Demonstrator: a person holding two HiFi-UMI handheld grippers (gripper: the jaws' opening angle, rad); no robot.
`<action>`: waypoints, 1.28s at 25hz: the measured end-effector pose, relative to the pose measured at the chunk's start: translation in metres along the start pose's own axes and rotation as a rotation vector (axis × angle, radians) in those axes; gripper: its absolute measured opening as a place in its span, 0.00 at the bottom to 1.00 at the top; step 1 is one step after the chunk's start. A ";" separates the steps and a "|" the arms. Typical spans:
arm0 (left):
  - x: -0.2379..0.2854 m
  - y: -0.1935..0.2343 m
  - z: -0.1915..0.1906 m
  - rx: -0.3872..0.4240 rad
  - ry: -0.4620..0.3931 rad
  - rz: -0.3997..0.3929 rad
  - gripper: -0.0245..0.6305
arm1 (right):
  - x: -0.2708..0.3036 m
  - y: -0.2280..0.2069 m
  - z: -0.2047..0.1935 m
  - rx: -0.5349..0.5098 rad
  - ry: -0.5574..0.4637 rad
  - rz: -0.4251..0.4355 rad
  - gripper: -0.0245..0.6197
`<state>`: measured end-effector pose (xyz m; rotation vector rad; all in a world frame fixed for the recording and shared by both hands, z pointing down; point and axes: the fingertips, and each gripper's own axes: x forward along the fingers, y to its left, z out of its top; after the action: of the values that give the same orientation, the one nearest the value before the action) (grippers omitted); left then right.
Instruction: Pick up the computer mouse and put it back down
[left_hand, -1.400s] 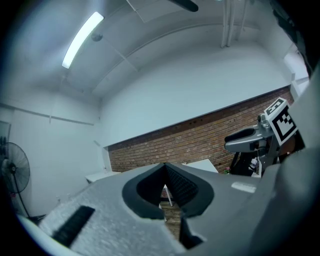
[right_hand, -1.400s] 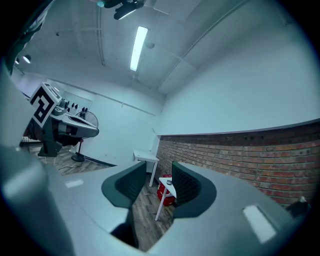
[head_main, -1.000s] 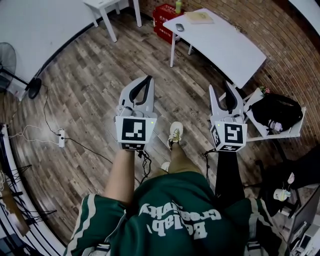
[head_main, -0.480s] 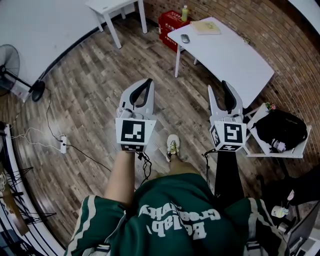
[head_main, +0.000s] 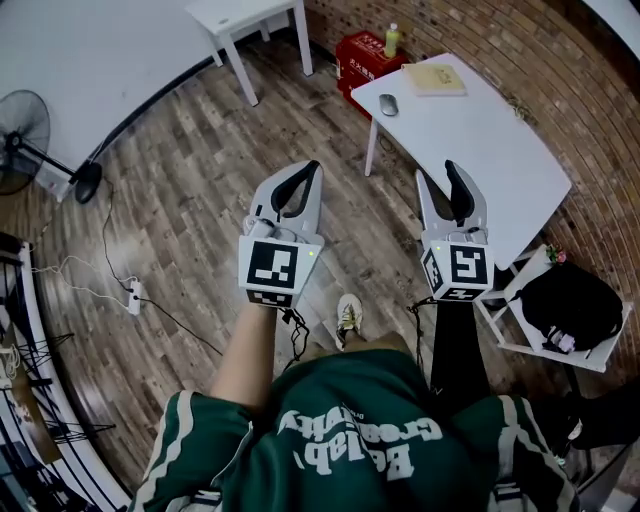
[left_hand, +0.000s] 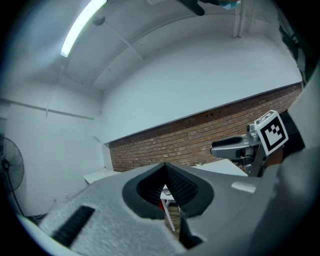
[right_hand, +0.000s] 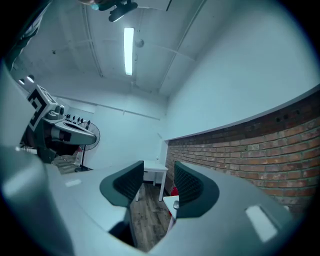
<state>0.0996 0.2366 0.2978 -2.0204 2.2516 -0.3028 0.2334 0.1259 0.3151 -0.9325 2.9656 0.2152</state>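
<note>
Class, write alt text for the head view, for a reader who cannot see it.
A person in a green shirt holds two empty grippers over a wooden floor: the left gripper shut, the right gripper with jaws opening. Ahead stands a white table with a computer mouse and a book.

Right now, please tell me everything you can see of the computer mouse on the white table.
The computer mouse is small, oval and grey. It lies flat on the white table, near the table's far end and close to its edge. A yellowish book lies beside it but apart from it. Nothing but the tabletop touches it. Its buttons and any cable are too small to tell.
</note>
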 end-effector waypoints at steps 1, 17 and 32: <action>0.011 0.004 0.001 -0.002 -0.001 0.002 0.05 | 0.011 -0.006 -0.001 0.004 -0.002 0.002 0.36; 0.117 0.046 -0.001 0.007 0.002 0.008 0.05 | 0.116 -0.061 -0.014 0.020 -0.006 0.010 0.39; 0.224 0.096 -0.007 0.041 -0.042 -0.057 0.05 | 0.202 -0.103 -0.040 0.027 0.038 -0.062 0.42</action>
<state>-0.0210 0.0249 0.2967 -2.0532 2.1486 -0.3060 0.1271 -0.0781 0.3285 -1.0352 2.9606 0.1572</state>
